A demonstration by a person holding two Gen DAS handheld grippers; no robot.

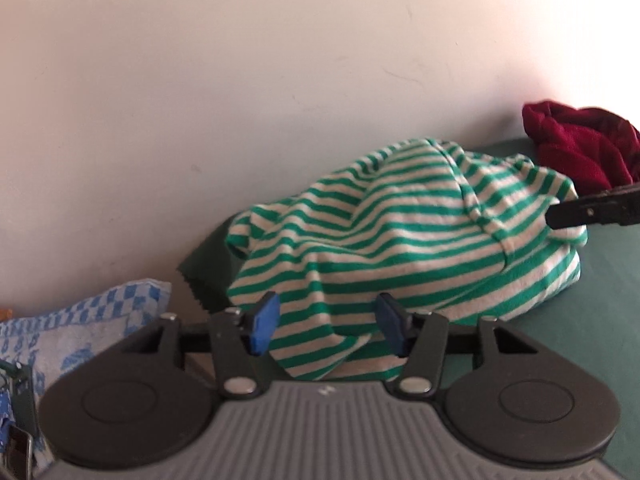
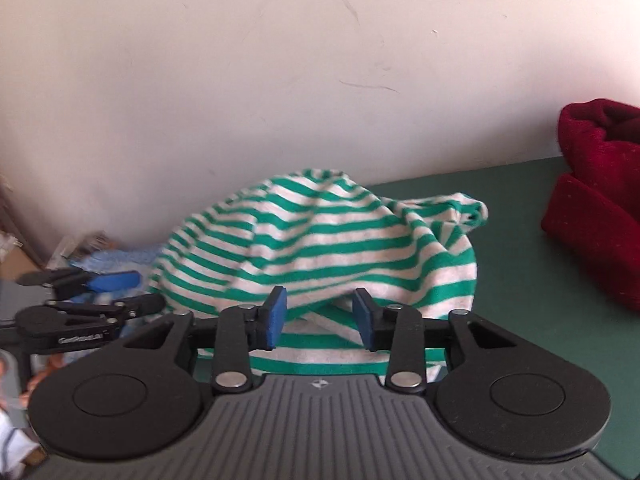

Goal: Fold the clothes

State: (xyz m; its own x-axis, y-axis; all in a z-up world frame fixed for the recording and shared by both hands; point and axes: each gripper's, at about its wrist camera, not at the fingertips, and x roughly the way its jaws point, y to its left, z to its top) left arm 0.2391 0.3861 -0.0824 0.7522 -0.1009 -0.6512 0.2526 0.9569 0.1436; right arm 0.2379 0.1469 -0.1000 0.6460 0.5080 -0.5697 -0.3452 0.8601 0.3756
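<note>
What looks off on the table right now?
The green-striped shirt is a crumpled heap on the green mat, bunched against the wall rather than laid flat. The dark red garment at right is also heaped. Nothing spilled or damaged.

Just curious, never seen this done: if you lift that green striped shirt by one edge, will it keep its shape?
Probably not. The striped shirt lies in a crumpled, creased heap, so it likely droops. It looks like thin, light knit, and should bunch on the green tabletop if pushed.
</note>
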